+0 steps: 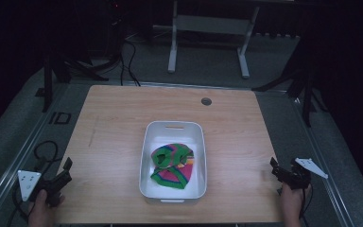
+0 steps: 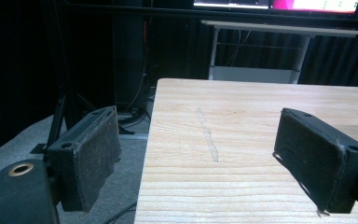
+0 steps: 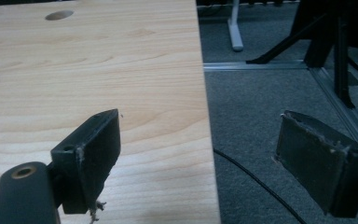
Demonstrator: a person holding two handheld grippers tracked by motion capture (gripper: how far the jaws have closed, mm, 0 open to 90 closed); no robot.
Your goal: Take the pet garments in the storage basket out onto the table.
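Note:
A white plastic bin stands in the middle of the wooden table, nearer the front. Inside it lies a crumpled cloth in green, pink and blue. My left gripper is held at the table's front left corner, open, with nothing between its jaws. At the front right edge my right gripper is open too, straddling the table's right edge with nothing in it. Both stand well away from the bin.
A round cable hole sits near the table's back edge. A white desk frame stands on the grey carpet behind. Black stand legs and cables lie on the floor around the table. A cable runs under the right edge.

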